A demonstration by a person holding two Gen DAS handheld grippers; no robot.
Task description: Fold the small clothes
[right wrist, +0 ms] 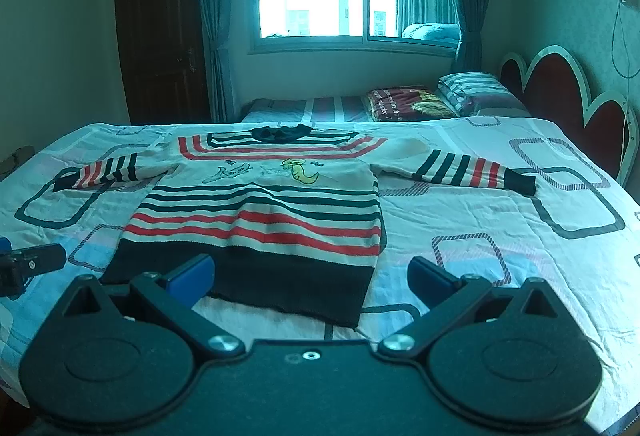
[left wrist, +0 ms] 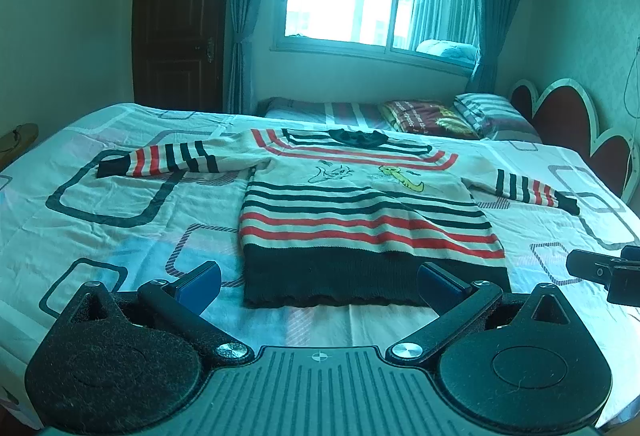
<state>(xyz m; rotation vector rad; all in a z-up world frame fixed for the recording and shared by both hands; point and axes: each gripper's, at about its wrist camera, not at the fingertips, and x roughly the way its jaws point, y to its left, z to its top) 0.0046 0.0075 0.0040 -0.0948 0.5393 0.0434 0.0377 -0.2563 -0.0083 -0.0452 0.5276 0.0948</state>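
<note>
Both black grippers' blue pads point(left wrist: 202, 282) wide apart above flat striped knit sweater point(left wrist: 360, 220).

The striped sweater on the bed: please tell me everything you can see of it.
The striped sweater is a small knit with a cream body, dark and red stripes, a broad dark hem, a dark collar and two cartoon animals on the chest. It lies flat and face up on the patterned bedsheet, both sleeves spread out sideways, hem toward the cameras. Nothing is gripping it.
</note>
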